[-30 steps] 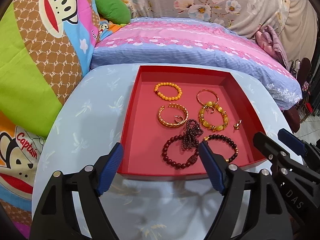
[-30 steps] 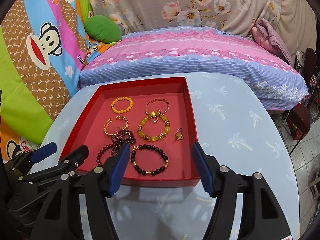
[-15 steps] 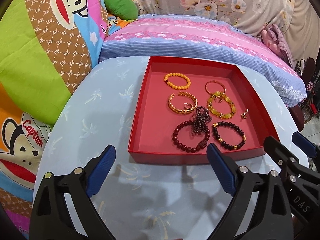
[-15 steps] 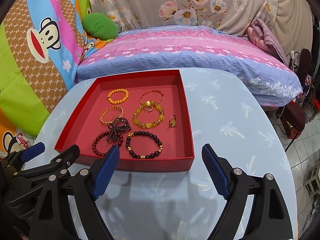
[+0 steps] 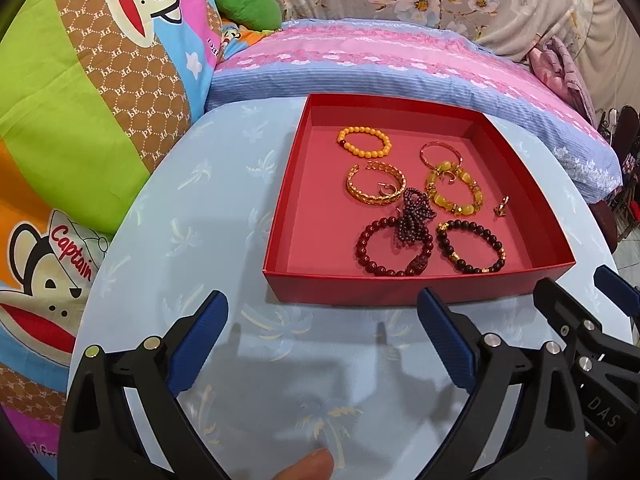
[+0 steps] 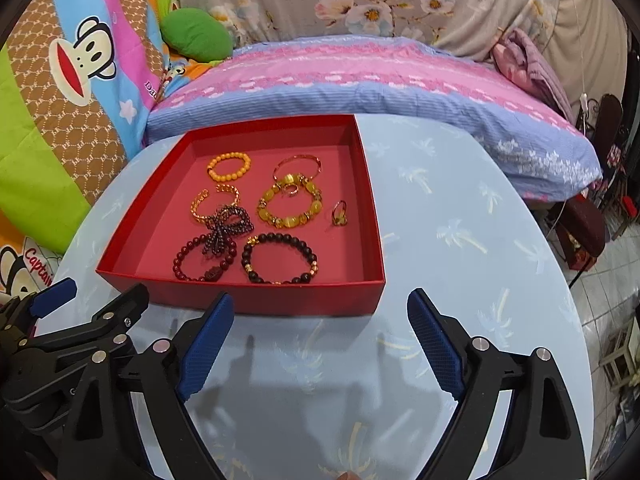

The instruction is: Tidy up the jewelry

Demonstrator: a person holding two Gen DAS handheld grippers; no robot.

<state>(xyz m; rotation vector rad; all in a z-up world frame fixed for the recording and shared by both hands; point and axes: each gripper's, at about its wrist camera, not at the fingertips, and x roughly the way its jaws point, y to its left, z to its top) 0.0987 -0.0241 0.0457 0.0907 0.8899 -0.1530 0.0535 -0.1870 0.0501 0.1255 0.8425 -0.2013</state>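
The tray (image 5: 416, 290) is red outside and pinker on its floor. In it lie an orange bead bracelet (image 5: 364, 142), a gold link bangle (image 5: 375, 184), a thin rose-gold bangle (image 5: 441, 153), a yellow stone bracelet (image 5: 454, 193), a dark red bead bracelet (image 5: 394, 250) and a black bead bracelet (image 5: 471, 246) (with gold spacers). The tablecloth (image 5: 208, 216) is pale blue with faint palm trees. The pillow (image 5: 400, 60) carries pink and lilac stripes.
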